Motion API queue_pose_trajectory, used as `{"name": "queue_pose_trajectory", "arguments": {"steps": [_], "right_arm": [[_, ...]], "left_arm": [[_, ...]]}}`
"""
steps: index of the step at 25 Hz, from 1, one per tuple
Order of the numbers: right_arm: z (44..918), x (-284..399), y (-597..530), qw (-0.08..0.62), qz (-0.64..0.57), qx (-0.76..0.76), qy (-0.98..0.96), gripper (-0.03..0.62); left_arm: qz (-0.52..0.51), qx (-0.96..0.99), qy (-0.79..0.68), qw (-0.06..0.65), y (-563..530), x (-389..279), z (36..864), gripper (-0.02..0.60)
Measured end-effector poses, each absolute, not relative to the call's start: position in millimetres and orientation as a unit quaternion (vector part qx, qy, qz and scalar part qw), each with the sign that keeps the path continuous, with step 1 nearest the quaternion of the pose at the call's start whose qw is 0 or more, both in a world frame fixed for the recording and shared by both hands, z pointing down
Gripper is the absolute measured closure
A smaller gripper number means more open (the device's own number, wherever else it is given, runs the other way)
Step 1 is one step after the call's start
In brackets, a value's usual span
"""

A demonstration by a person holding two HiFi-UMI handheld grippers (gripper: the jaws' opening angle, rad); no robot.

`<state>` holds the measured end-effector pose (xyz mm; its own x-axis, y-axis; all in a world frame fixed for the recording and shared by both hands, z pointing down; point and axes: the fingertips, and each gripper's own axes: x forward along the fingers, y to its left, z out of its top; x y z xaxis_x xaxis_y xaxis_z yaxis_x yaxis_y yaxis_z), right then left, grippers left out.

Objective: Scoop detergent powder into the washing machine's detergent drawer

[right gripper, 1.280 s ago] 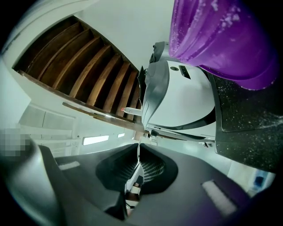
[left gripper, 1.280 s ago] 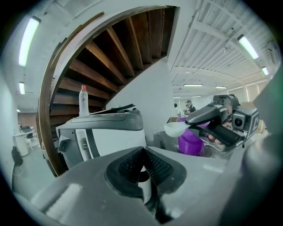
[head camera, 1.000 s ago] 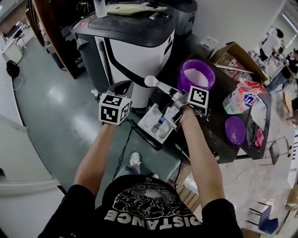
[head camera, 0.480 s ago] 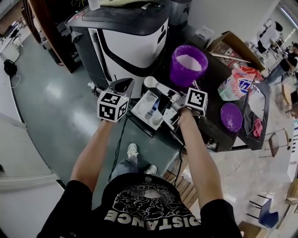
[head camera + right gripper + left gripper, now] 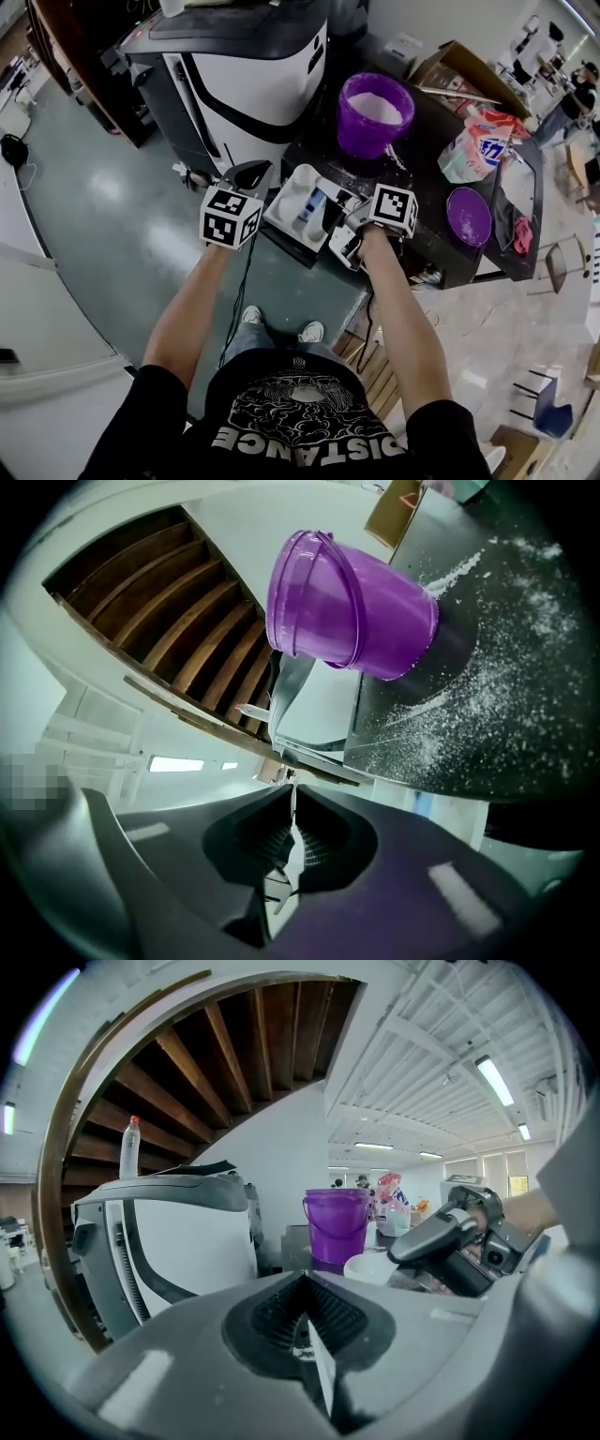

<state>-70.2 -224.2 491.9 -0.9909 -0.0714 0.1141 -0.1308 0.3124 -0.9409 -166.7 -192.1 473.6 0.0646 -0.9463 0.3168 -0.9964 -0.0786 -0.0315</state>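
Right, the right gripper (image 5: 339, 199) has its fingers pressed tight together on the handle of the white scoop (image 5: 306, 175). The bowl pokes out just past the fingertips, over the far end of the detergent drawer (image 5: 281, 210), and the drawer lies directly beneath those fingers. Beyond them, off to their right, the purple bucket (image 5: 375, 131) of powder stands on the dark table (image 5: 427, 239), with spilled grains scattered nearby. The left gripper (image 5: 248, 174) has its fingers closed on nothing and hovers just left of the drawer, with the washing machine (image 5: 253, 84) ahead.
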Motion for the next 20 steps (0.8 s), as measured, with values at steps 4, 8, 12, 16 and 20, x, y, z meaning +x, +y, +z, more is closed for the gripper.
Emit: {"name": "queue_pose_trajectory", "arguments": {"steps": [4, 8, 12, 16, 20], "right_arm": [[513.0, -76.2, -219.6, 0.040, 0.576, 0.084, -0.812, 0.557], [529.5, -80.3, -219.5, 0.051, 0.561, 0.113, -0.818, 0.557], [542.8, -79.4, -219.9, 0.081, 0.531, 0.152, -0.830, 0.557], [550.7, -78.5, -220.3, 0.130, 0.474, 0.182, -0.851, 0.557], [557.2, -81.3, -219.5, 0.189, 0.407, 0.200, -0.871, 0.557]], "left_arm": [[0.137, 0.739, -0.651, 0.103, -191.1, -171.4, 482.0, 0.581], [0.137, 0.757, -0.630, 0.106, -191.3, -178.5, 487.0, 0.581], [0.143, 0.776, -0.605, 0.111, -191.9, -180.2, 494.0, 0.581], [0.150, 0.796, -0.576, 0.108, -195.3, -172.9, 499.1, 0.581], [0.151, 0.810, -0.556, 0.106, -198.0, -170.9, 500.4, 0.581]]}}
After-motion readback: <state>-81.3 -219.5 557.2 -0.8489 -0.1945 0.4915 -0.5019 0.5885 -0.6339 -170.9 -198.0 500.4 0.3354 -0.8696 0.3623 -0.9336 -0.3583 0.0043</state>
